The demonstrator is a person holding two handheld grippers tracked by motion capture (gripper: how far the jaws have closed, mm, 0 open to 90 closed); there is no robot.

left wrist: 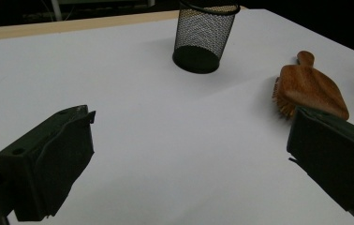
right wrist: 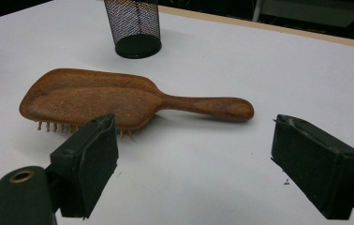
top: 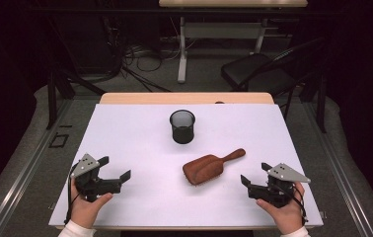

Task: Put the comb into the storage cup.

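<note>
- High view: we work at a table (top: 125, 143) whose white sheet leaves us a bare field, with both hands resting at the near edge so the middle lies open to reach.
- We see the wooden hairbrush (top: 212, 167) lying near and right of centre, bristles down and back up, its handle slanting away to the far right; that leaves the slim handle free to pinch.
- We find the black mesh cup (top: 182, 126) upright at the far centre, mouth up and well apart from the brush, a likely place to stand it in.
- We hold the left gripper (top: 115, 173) at the near left, its jaws spread wide with nothing between them; in the left gripper view it aims across the bare sheet toward cup and brush.
- We hold the right gripper (top: 255, 176) at the near right, just beside the brush; in the right gripper view its jaws stand wide and empty, apart from the brush, with head and handle lying just beyond them.
</note>
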